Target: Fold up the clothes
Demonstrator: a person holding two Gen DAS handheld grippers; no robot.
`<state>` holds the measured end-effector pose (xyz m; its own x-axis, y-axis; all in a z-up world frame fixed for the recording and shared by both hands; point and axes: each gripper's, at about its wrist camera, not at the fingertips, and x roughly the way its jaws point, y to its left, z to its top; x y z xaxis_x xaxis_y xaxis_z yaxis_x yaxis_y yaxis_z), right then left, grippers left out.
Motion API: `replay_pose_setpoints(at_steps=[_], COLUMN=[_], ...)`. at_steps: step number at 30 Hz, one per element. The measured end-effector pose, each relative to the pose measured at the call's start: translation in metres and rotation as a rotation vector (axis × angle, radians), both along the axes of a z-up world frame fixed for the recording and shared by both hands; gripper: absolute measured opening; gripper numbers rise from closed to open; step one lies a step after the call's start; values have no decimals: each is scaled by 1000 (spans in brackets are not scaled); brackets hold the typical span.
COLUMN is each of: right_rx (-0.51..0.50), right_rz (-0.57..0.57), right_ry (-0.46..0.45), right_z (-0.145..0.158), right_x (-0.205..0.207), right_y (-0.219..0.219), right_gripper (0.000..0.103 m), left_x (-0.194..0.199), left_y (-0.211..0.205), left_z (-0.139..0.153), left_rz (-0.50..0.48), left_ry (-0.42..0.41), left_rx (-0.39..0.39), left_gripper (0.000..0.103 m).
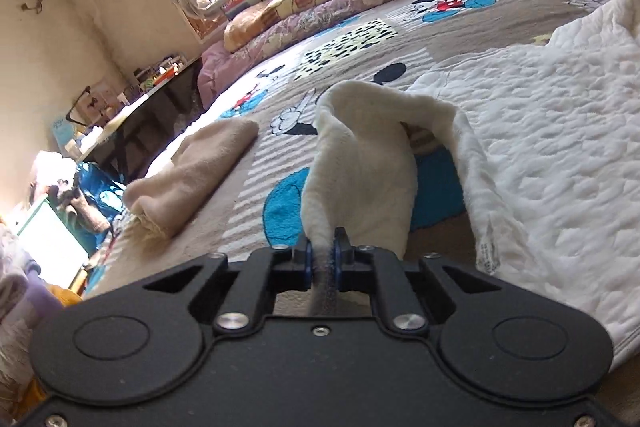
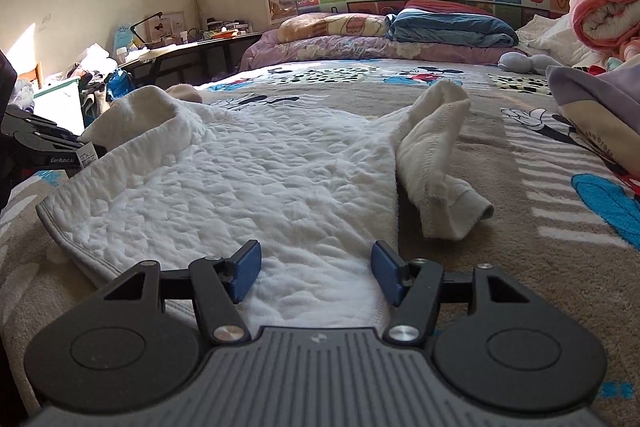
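Observation:
A white quilted top (image 2: 256, 179) lies spread on the cartoon-print bed blanket (image 2: 520, 227). My left gripper (image 1: 322, 255) is shut on the top's left sleeve (image 1: 360, 167) and holds it lifted off the blanket; the sleeve arches up from the white body (image 1: 540, 147). My right gripper (image 2: 316, 271) is open and empty, low over the top's hem. The right sleeve (image 2: 432, 155) lies crumpled beside the body, cuff toward me. The left gripper's body shows at the left edge of the right wrist view (image 2: 44, 143).
A folded beige garment (image 1: 192, 175) lies on the blanket to the left. Pillows and folded quilts (image 2: 400, 31) line the bed head under the window. A pile of clothes (image 2: 600, 99) sits at the right. A dark desk (image 2: 184, 55) stands left of the bed.

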<state>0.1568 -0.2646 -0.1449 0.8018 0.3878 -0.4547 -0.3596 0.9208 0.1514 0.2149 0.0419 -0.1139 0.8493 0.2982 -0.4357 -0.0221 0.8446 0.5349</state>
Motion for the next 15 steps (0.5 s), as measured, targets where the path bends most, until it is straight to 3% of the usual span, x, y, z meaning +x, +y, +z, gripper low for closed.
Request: replay_pose_setpoints(at_steps=[4,7,10,12,15], right_rx=[25,33,38,42,52], right_rz=[4,5,5,5,5], right_ry=[18,21,23,24,28], right_z=[-1,-1,-1,-2,-2], right_x=[4,4,4,5,6], right_y=[-3,-4,-4,-4,-6], right_gripper=[62,62,62,62,62], left_x=[7,12,2,-7,-21], left_y=[1,10,38,59,91], left_z=[-11,-20,2,19,43], left_rz=[87,95,91,116,154], left_ry=[-123,-73,-7,4,-24], left_rx=[265,277,-53,-248,-519], left_gripper=[10,18,26,44,46])
